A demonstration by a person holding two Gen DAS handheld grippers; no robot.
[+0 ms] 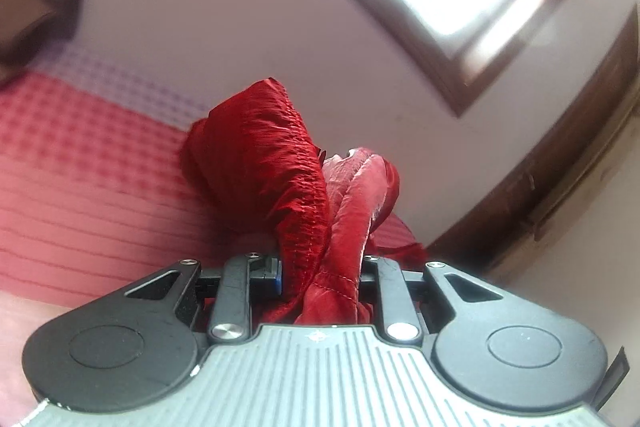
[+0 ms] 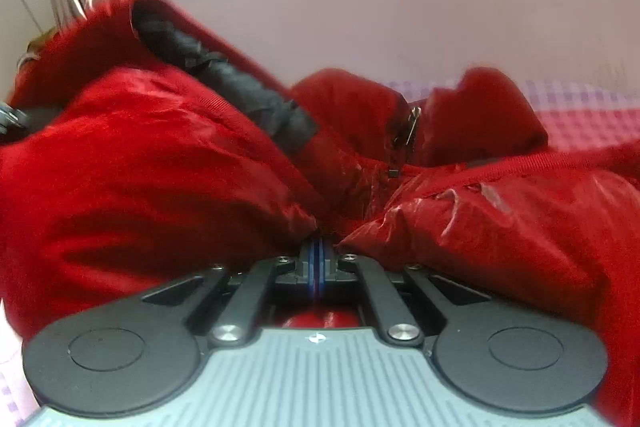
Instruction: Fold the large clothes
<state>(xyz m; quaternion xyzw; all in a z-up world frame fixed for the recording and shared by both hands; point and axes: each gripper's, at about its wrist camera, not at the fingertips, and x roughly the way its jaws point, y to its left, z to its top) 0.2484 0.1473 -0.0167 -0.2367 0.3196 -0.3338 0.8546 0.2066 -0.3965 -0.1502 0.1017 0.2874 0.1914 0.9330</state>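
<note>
Left wrist view: your left gripper [image 1: 320, 267] clamps a bunched red jacket [image 1: 280, 163] fold rising away over the pink bedspread [image 1: 80, 167], while your right gripper [image 2: 318, 255], jaws pinched together on jacket fabric, faces its bulk spread left to right, zipper [image 2: 408, 135] beyond.

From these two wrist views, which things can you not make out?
- Left wrist view: most of the shiny red quilted jacket is hidden below the left hand-held gripper gripping it.
- Right wrist view: the right hand-held gripper has fingertips buried in fabric; the small metal zipper pull is blurred.
- Both views: the red checked bedcover is cut off.
</note>
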